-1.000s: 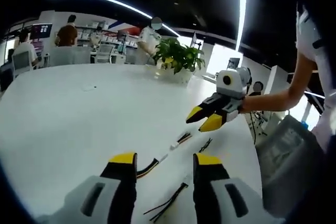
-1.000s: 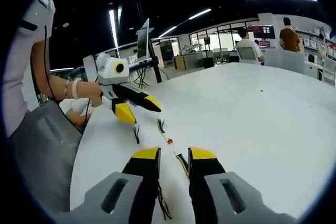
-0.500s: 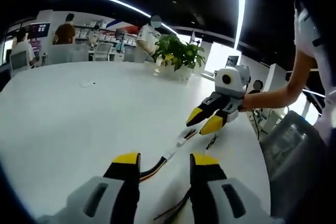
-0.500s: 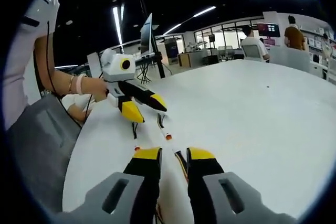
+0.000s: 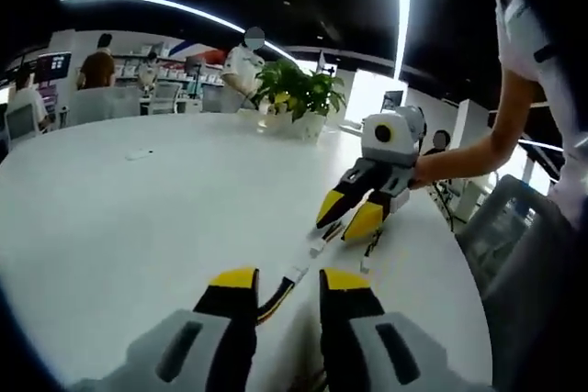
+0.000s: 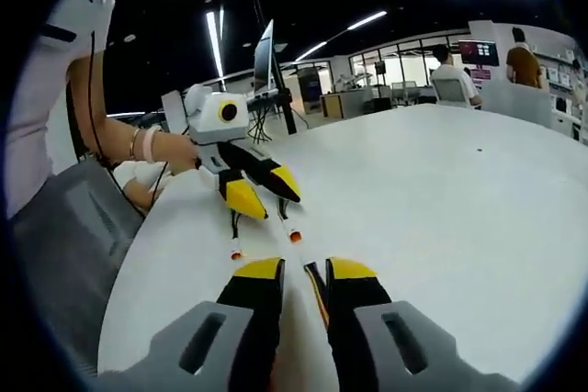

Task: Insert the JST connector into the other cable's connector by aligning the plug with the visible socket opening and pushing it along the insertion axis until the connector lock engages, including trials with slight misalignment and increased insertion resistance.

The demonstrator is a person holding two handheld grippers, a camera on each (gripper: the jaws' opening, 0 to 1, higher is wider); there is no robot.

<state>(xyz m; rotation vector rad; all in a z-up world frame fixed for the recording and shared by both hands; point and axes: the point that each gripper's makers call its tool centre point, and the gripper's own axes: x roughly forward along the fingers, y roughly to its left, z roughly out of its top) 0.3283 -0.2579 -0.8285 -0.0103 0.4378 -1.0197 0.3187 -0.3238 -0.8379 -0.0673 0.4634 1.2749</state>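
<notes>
Now, notes:
Left tool [image 5: 283,280]: jaws parted a little, gripping nothing; low over the white desk [image 5: 129,218]
Cable near left tool: wired cable [image 5: 276,289] lies on the desk between the yellow tips; its pale connector [image 5: 296,274] sits just ahead of them, untouched as far as can be seen
Right tool [image 5: 347,215]: jaws apart, empty; tips angled down at the desk
Second cable: its white connector [image 5: 318,247] lies just below the right tool's tips; contact cannot be told
Third lead: thin dark lead [image 5: 371,247] lies just beside that tool
Right gripper view: cable [image 6: 317,289] runs between the tips of the right tool [image 6: 306,271]; left tool [image 6: 266,197] ahead
Background: potted plant [image 5: 294,96] on the far edge
</notes>
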